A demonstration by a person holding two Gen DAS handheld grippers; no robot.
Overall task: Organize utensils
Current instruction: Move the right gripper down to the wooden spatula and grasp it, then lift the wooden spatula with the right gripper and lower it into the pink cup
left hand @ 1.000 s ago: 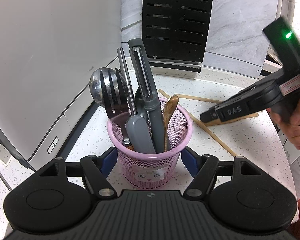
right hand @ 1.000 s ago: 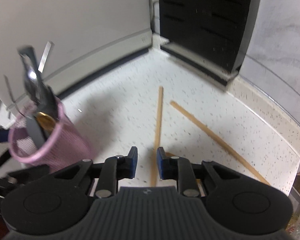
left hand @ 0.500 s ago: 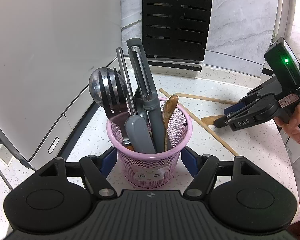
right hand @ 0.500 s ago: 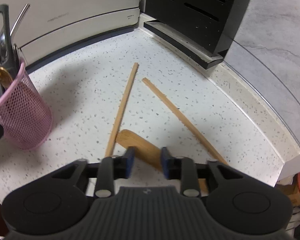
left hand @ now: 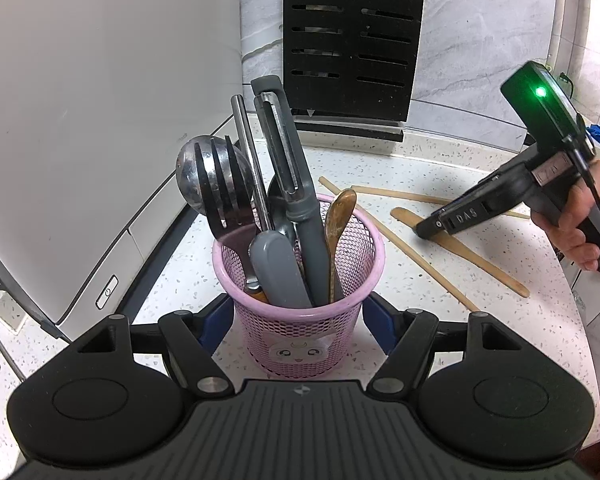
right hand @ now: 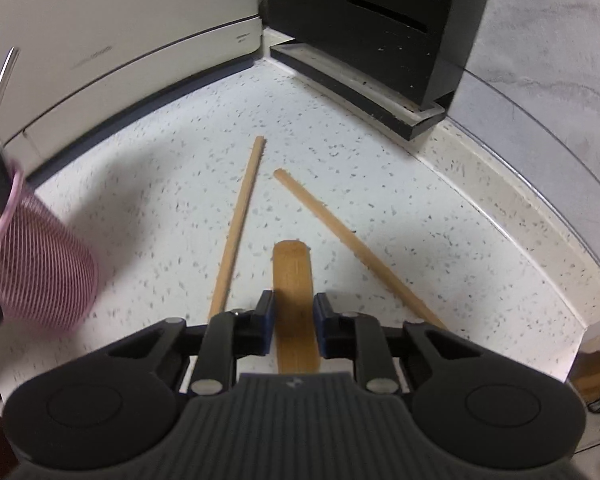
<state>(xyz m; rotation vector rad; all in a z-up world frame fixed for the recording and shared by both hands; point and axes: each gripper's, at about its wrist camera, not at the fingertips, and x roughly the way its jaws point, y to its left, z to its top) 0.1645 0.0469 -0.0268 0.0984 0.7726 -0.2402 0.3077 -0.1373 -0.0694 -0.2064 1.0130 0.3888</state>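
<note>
A pink mesh cup [left hand: 300, 340] stands on the speckled counter, holding a fork, a spoon, a grey peeler and a wooden spoon. My left gripper [left hand: 298, 316] is shut on the cup, one blue pad against each side. To the right lie a flat wooden spatula [right hand: 292, 272] and two wooden chopsticks [right hand: 238, 228] [right hand: 352, 240]. My right gripper [right hand: 293, 308] points down at the counter. Its jaws are closing, and both pads meet the spatula's edges. The left wrist view shows the right gripper [left hand: 428, 230] resting low on the spatula [left hand: 480, 258], held by a person's hand [left hand: 580, 236].
A large white appliance [left hand: 100, 120] fills the left side. A black slatted rack [left hand: 348, 40] leans on the marble wall at the back. The counter's rounded edge [left hand: 572, 320] runs close on the right. The pink cup [right hand: 32, 264] sits left of the chopsticks.
My right gripper has come down and lined up over the spatula, so its jaws now straddle the blade. The left gripper and the cup have not moved.
</note>
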